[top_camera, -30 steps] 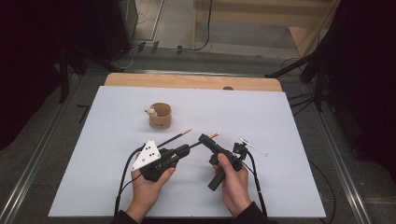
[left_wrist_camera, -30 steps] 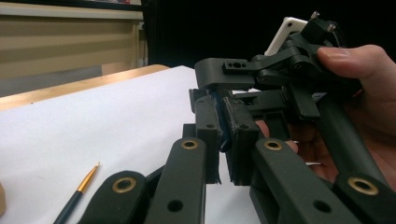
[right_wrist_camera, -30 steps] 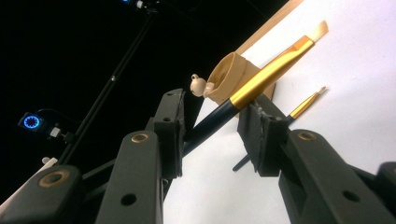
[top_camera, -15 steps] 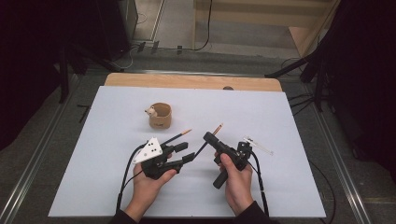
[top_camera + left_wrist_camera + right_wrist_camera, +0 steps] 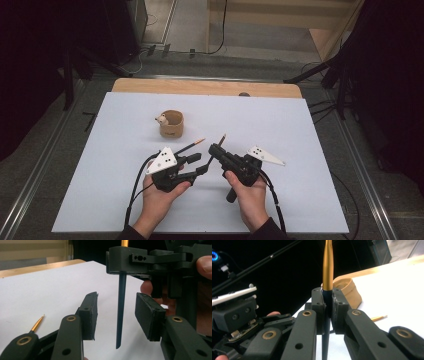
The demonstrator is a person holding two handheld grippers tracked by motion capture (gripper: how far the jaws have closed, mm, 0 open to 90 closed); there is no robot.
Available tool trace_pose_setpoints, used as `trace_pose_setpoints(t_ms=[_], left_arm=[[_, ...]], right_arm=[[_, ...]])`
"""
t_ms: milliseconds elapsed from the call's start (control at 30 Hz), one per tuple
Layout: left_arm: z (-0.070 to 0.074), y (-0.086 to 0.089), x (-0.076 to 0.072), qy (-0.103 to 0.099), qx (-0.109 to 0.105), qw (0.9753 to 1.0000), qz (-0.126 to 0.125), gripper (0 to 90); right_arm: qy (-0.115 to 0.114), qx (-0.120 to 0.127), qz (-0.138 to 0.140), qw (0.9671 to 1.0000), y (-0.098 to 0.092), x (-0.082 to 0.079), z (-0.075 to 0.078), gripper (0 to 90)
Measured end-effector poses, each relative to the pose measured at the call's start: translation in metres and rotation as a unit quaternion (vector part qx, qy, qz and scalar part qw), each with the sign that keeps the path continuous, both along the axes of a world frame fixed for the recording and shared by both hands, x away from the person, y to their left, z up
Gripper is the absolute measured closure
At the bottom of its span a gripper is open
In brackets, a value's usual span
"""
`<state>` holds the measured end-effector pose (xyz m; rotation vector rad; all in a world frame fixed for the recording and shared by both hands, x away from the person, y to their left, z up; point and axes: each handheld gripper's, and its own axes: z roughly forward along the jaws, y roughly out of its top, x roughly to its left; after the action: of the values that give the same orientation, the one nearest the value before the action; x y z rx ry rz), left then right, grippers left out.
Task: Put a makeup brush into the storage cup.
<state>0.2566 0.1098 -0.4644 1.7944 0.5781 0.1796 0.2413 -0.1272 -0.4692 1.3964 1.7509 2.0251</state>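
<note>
My right gripper (image 5: 213,150) (image 5: 327,293) is shut on a dark pen (image 5: 218,144) (image 5: 327,267) with a gold upper end, which it holds tilted up off the white table (image 5: 280,125). The pen's dark lower shaft (image 5: 121,302) hangs between the pads of my open left gripper (image 5: 202,165) (image 5: 116,303) and touches neither pad. A second pen (image 5: 192,145) (image 5: 37,324) (image 5: 378,318) of the same kind lies flat on the table, just left of the left gripper's jaws.
A short tan cup (image 5: 172,125) (image 5: 350,290) with a small white figure (image 5: 161,119) on its rim stands behind the grippers, left of centre. A wooden strip (image 5: 205,87) runs along the table's far edge. Black stands and cables surround the table.
The right gripper has moved right and back with the pen, tipping it more upright. The left gripper's jaws have opened around the pen's lower end.
</note>
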Motion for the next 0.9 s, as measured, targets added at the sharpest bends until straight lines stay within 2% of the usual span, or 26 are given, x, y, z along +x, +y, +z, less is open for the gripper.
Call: trace_pose_setpoints(t_ms=[167,233,433,633,900], left_arm=[[0.001,-0.004,-0.002,0.001,0.015,0.9999,-0.001,55.2],[0.002,-0.005,-0.003,-0.004,0.018,0.9998,0.007,57.1],[0.002,-0.004,-0.003,-0.004,0.018,0.9998,0.006,60.7],[0.002,-0.005,-0.004,-0.007,0.026,0.9996,0.007,65.5],[0.003,-0.007,-0.006,-0.007,0.026,0.9996,0.005,70.0]], right_arm=[[-0.019,-0.022,0.007,0.9995,0.005,-0.003,0.003,84.1],[-0.032,-0.041,0.017,0.9985,0.010,-0.005,0.005,84.1],[-0.059,-0.076,0.024,0.9951,0.018,-0.009,0.008,84.1],[-0.065,-0.088,0.031,0.9935,0.021,-0.010,0.008,84.1],[-0.066,-0.087,0.038,0.9933,0.024,-0.011,0.008,84.0]])
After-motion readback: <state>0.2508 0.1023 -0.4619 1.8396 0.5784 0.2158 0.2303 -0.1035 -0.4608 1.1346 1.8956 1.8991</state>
